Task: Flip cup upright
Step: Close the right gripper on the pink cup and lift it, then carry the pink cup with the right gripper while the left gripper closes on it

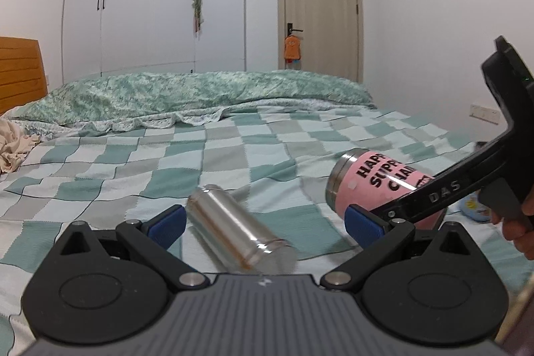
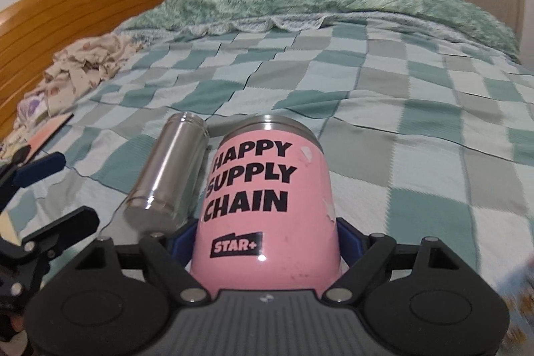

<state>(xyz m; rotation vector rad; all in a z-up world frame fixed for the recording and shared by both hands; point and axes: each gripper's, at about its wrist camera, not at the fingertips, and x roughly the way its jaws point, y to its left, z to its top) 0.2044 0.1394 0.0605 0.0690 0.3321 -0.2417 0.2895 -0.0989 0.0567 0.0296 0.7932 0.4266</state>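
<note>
Clamping the glossy pink cup (image 2: 267, 206) — right gripper (image 2: 267, 242).

On the pink cup (image 2: 267, 206), in big black letters — "HAPPY SUPPLY CHAIN". Lower down on the cup, a black tag with pink letters: "STAR+". From the left wrist view, only parts of those words on the cup (image 1: 377, 186): "HAPP", "SUPP", "CHAI". On the black arm of the right gripper (image 1: 400, 216), faint letters — "DAS". Nothing to read on the silver bottle (image 2: 167, 175).
</note>
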